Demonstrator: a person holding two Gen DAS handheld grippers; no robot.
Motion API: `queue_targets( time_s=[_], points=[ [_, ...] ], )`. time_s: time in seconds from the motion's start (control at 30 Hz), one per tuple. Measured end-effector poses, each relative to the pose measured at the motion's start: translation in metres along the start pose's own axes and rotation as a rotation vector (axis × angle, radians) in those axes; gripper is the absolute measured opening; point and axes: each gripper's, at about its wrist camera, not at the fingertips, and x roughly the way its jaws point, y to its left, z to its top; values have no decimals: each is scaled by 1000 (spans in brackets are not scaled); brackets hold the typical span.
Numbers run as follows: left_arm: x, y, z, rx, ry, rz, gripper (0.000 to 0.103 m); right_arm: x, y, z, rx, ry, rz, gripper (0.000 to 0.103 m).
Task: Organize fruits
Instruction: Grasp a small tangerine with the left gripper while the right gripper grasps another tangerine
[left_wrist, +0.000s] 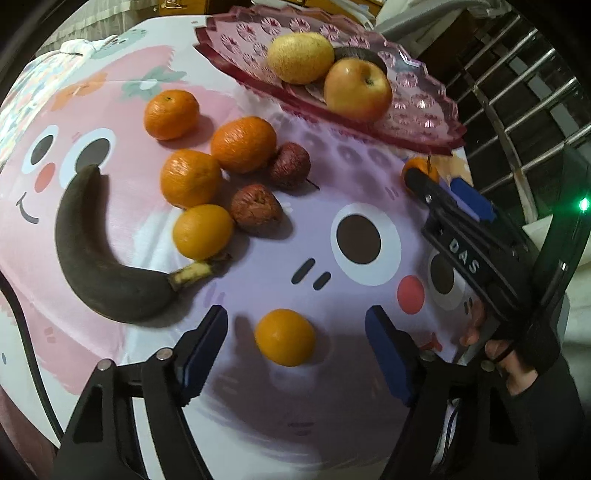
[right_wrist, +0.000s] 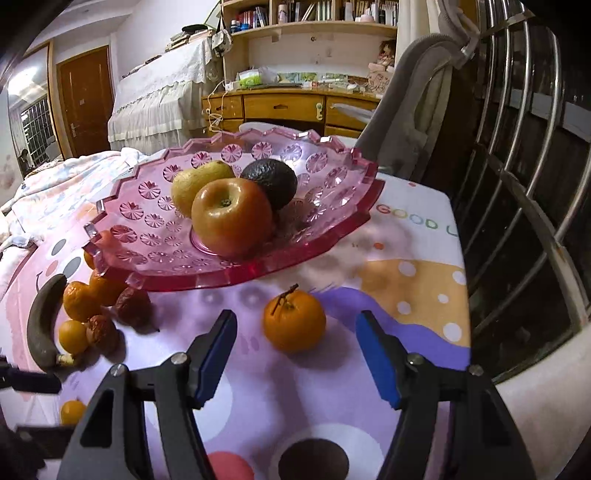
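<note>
Left tool (left_wrist: 295, 341) tilted steeply down, apart astride small orange (left_wrist: 285, 337) (no contact), right tool (right_wrist: 295, 350) likewise unclosed, empty.

Setting: a home, a lived-in bedroom or study. Evidence, right wrist view: wooden desk (right_wrist: 291, 107) with drawers and cluttered top; open bookshelves (right_wrist: 317, 14) above it, packed with books and bottles; brown wooden door (right_wrist: 86, 99) at left; long piece of furniture under a white lace-edged cover (right_wrist: 162, 92); rumpled quilt (right_wrist: 55, 184) on a bed; metal window bars (right_wrist: 517, 155) at right. Work surface: a cartoon-printed cloth (left_wrist: 258, 258) with faces in pink and lilac, bearing a pink cut-glass fruit dish (right_wrist: 155, 229) and loose fruit
</note>
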Motion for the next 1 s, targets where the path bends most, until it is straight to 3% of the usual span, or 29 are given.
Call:
queue_targets(
  time_s=[0.17,0.33,0.43,0.77,1.0],
  points=[
    [7,-8,0,19,15,12,57,9,4,-2,-24,14,4,57],
    [13,-12,1,20,17,32,47,16,3,-2,-18,47,12,45],
    [14,-9,2,18,9,38,31,16,0,-3,1,49,15,40],
    [7,-2,0,28,-15,0,30,8,-10,-4,71,100,41,39],
    [-24,12,-1,30,-84,-10,30,-18,-25,-7,154,92,23,39]
  ],
)
